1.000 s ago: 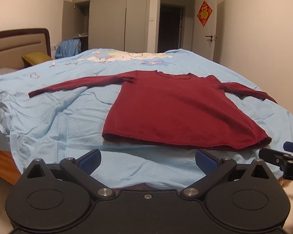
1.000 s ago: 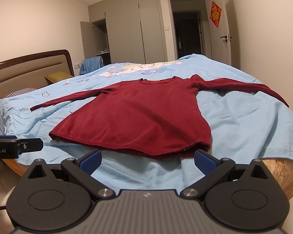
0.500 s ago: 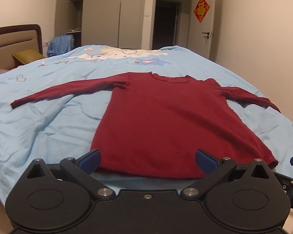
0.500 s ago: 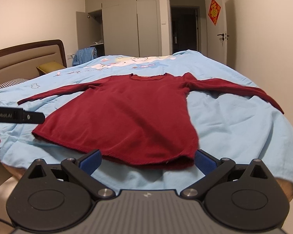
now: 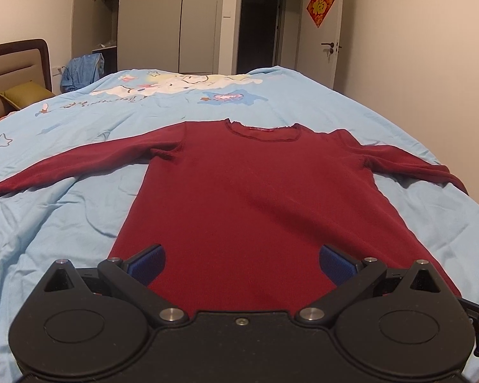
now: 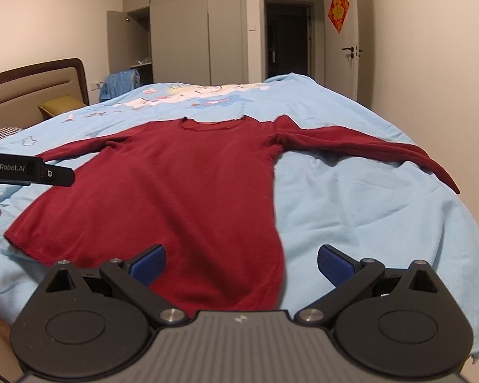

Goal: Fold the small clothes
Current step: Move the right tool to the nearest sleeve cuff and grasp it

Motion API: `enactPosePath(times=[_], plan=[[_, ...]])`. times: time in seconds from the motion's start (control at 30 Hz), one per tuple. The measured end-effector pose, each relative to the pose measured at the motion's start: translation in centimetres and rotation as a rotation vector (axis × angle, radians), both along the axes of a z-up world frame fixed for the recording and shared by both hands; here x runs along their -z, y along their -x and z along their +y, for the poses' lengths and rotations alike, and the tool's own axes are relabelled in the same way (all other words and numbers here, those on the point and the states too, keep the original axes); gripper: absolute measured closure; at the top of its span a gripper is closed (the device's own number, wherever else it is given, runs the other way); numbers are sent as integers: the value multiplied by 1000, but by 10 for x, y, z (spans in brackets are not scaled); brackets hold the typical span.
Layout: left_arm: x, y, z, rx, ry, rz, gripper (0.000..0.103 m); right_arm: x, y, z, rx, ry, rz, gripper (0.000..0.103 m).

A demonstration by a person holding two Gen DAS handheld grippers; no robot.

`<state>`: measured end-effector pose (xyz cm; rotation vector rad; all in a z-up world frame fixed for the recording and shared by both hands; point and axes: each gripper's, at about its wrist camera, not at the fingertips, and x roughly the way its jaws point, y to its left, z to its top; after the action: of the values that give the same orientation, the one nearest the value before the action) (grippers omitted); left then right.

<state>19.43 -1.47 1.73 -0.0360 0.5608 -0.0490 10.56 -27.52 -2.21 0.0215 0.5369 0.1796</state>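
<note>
The left gripper (image 5: 242, 263) and the right gripper (image 6: 241, 263) both have their fingers spread wide, holding nothing. Just ahead of them the dark red sweater (image 5: 255, 198) lies flat on the blue bed sheet (image 5: 64, 223). It looks soft, light and limp, so I would pinch the near hem corners. Beyond the fingers the sleeves are spread out.

A light blue bedsheet (image 5: 64, 223), olive pillow (image 5: 24, 94), wardrobe (image 5: 175, 22) and open door (image 5: 322, 32).
</note>
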Motion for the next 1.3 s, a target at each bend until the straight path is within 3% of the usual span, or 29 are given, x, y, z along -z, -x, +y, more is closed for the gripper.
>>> enactPosePath(times=[0.37, 0.6, 0.77, 1.07, 1.3], plan=[[26, -87, -14, -24, -34, -12, 1, 15, -44, -46, 124, -99, 2, 0], [54, -121, -16, -17, -44, -16, 1, 15, -75, -77, 187, -135, -15, 0], [73, -124, -14, -7, -29, -28, 0, 5, -110, -115, 250, -202, -15, 0], [85, -118, -10, -7, -7, -84, 0, -8, -190, -189, 412, -193, 4, 0], [87, -115, -11, -9, -14, -97, 0, 6, -247, -245, 537, -352, 42, 0]])
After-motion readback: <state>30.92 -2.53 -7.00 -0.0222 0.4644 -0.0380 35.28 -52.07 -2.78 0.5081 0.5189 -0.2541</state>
